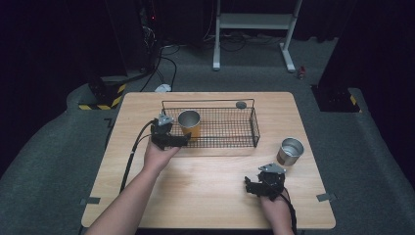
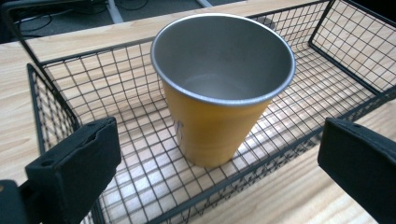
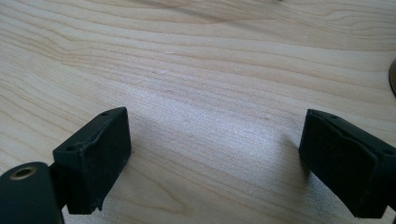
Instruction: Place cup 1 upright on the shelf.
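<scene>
- Left gripper [image 1: 166, 137]: jaws wide apart, holding nothing, just outside the wire basket [image 1: 222, 143].
- Orange cup [image 1: 189, 124]: upright in the basket's 9 o'clock end.
- Right gripper [image 1: 259, 186]: jaws wide apart, empty, over the table [image 1: 195, 181].
- Steel cup [image 1: 290, 151]: at the right gripper's 1 o'clock.

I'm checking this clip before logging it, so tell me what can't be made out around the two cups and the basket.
- Small dark round thing at the wire basket's far rim, high view: too small to identify.
- Silver cup, right gripper view: cut off by the right edge to a sliver.
- Orange cup, left gripper view: faint mark on its side is too blurred to read.
- Right gripper, high view: its jaws blend into dark housing there.
</scene>
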